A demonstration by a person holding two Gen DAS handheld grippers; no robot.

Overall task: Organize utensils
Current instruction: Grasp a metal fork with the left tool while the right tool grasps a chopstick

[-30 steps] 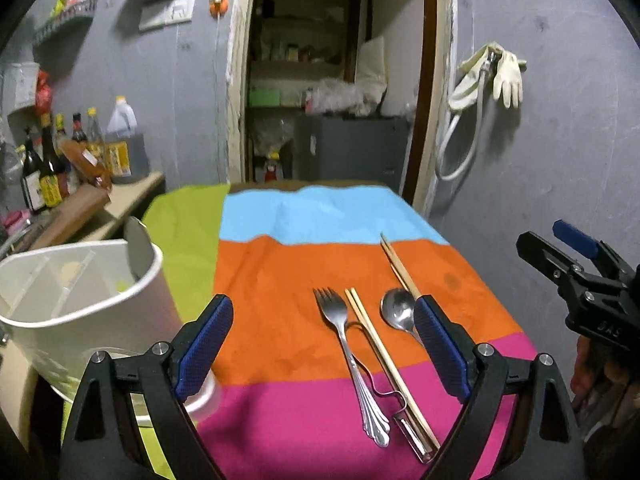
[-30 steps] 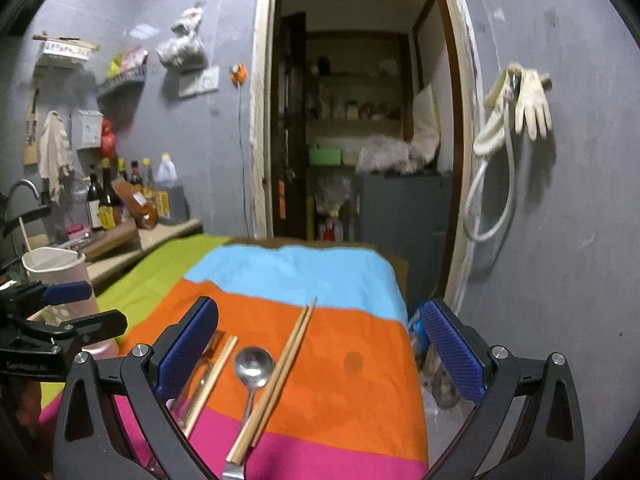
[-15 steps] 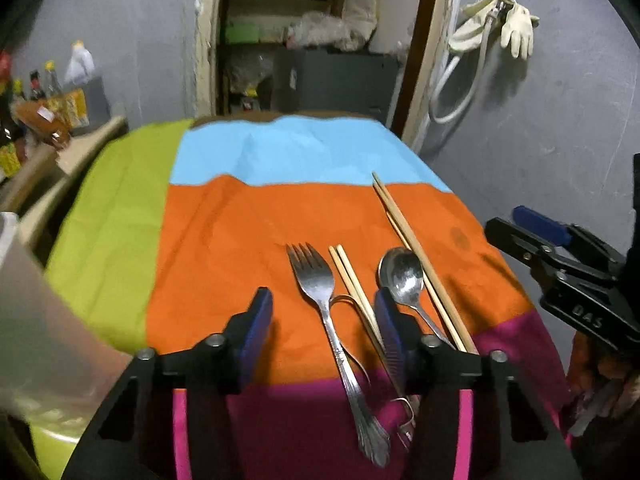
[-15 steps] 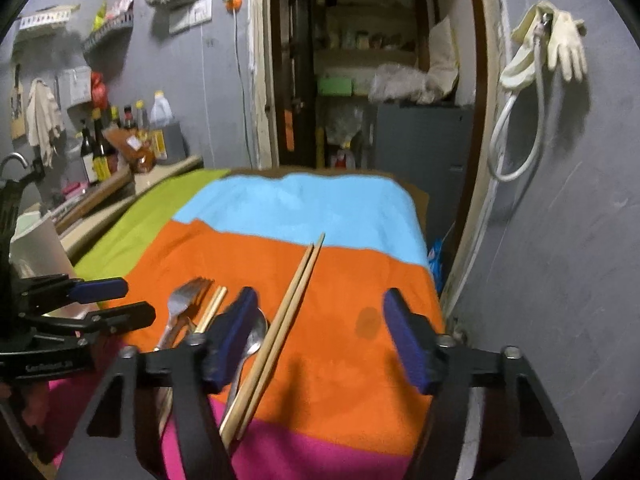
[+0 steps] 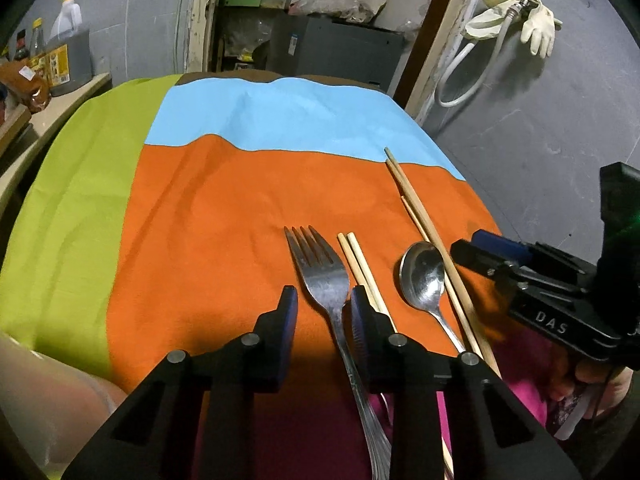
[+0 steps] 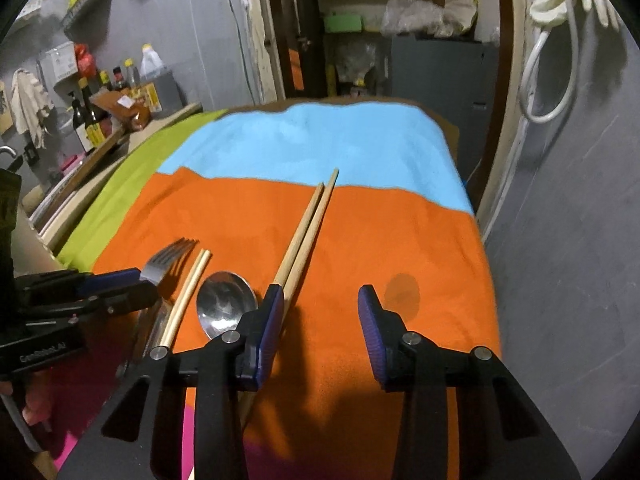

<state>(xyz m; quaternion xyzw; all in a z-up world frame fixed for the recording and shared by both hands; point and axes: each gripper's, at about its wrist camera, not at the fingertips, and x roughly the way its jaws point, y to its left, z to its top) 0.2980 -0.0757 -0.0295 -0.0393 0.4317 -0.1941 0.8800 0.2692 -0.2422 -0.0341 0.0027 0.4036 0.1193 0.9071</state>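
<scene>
Left gripper [image 5: 323,300] jaws just been closing, partly open, nothing gripped; fork [image 5: 320,276] handle lies between them, likely lining up a pick; right gripper [image 6: 320,304] also narrowing, empty, long chopsticks [image 6: 308,224] beside its left pad; utensils on cloth [image 5: 224,208].

A striped cloth [image 5: 224,216] in green, blue, orange and pink covers the table. Behind it an open doorway [image 6: 400,28] shows shelves and a grey cabinet [image 5: 340,50]. Pale rubber gloves [image 5: 536,28] and a white hose [image 5: 464,76] hang on the grey wall at right. Bottles [image 6: 90,116] crowd a side counter at left.
</scene>
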